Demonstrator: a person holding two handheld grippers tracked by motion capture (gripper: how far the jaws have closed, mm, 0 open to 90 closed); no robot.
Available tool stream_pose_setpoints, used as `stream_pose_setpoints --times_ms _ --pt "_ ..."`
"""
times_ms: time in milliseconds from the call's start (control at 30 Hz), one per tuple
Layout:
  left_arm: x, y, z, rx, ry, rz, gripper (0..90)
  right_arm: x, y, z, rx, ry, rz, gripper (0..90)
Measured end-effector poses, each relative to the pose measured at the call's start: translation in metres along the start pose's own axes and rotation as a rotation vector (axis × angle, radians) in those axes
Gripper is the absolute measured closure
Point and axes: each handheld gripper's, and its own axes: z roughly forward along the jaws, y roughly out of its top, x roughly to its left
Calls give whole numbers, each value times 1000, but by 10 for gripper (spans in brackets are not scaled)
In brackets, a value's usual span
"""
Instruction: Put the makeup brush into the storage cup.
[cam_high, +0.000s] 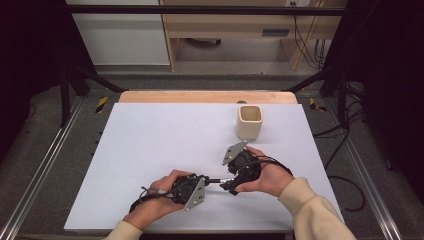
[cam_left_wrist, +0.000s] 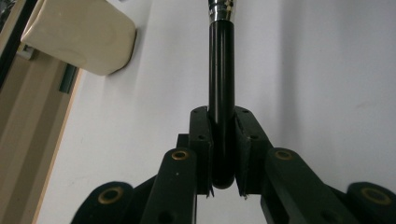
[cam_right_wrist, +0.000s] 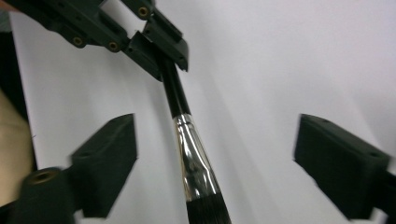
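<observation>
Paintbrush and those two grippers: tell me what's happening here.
A person at a white table is passing a paintbrush between two handheld grippers. The left gripper is clamped on the brush's black handle end. The right gripper has its jaws spread wide, clear of the silver ferrule between them. A cream square cup stands upright at the far side, apart from both.

High view looks down the table (cam_high: 150, 150); both gripper views closely share the brush (cam_left_wrist: 221, 84).
</observation>
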Motion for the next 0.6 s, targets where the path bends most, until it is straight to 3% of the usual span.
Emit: stream_pose_setpoints --times_ms 200,367,400,433,600 --pt "2 -7 -1 14 34 -41 788 1 -10 -5 -45 -22 20 65" --pt "5 -12 -2 18 62 -81 788 1 -20 -8 -116 -55 52 68" --pt "6 -15 -3 18 68 -101 788 1 -21 -9 -131 -67 54 69" --pt "5 -17 -1 -14 84 -140 788 1 -22 -10 -140 -75 56 70" --pt "8 -22 -3 -15 101 -172 788 1 -28 -13 -212 -124 105 75"
